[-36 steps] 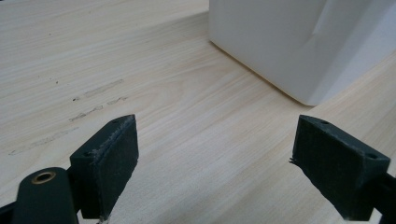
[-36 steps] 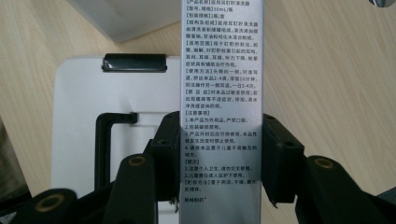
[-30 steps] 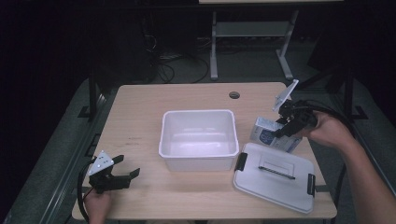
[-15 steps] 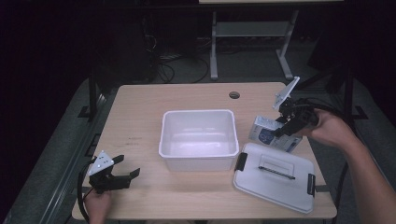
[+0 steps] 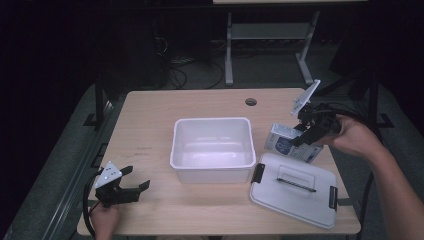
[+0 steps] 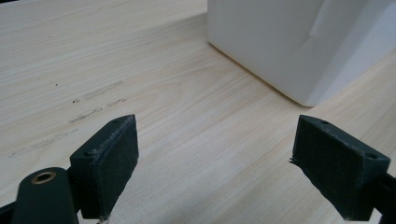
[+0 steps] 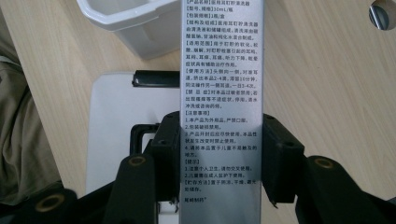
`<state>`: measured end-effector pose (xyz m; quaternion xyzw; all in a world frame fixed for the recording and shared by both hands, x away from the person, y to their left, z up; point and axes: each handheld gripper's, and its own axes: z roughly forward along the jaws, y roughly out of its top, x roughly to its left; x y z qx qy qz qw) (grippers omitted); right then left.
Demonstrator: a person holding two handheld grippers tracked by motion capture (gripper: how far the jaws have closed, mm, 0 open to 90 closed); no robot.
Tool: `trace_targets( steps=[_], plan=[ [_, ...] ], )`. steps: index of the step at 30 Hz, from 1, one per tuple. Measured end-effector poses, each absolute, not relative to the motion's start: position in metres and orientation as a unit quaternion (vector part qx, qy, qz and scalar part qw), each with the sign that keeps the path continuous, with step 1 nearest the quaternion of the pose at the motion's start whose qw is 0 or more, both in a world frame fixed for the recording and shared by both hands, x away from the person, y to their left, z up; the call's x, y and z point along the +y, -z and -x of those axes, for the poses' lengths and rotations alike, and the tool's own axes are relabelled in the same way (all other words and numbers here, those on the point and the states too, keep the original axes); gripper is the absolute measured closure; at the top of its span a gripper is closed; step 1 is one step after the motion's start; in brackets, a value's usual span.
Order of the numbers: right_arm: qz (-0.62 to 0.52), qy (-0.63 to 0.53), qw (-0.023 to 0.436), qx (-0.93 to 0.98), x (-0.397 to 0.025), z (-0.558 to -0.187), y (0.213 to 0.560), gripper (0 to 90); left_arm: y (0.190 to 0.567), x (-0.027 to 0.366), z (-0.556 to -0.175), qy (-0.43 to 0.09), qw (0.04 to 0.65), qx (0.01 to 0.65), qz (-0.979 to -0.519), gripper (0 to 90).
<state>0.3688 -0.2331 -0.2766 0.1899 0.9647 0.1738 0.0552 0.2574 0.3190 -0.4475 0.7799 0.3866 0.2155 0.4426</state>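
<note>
As seen from the high view, the right tongs (image 5: 306, 131) grip a small carton (image 5: 286, 142) at the table's (image 5: 150, 120) right side, between the white tub (image 5: 212, 148) and its lid (image 5: 295, 189), with the left tongs (image 5: 131, 181) near the front-left corner. Left gripper view: jaws wide apart over bare wood beside the tub. Right gripper view: jaws clamped on the printed carton (image 7: 222, 93) above the lid (image 7: 126, 116).

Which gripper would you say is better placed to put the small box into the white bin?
Right gripper: shut on the small box beside the white bin. Left gripper is open, holding nothing.
</note>
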Motion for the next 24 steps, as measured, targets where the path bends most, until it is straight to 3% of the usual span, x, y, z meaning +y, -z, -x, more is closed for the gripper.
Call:
trace_targets(
  steps=[24],
  plan=[
    [-0.175,-0.178,0.052,0.967,-0.211,-0.36,0.248,55.2,0.447,0.319,-0.257,-0.216,0.445,0.387,-0.778,13.6]
  ],
)
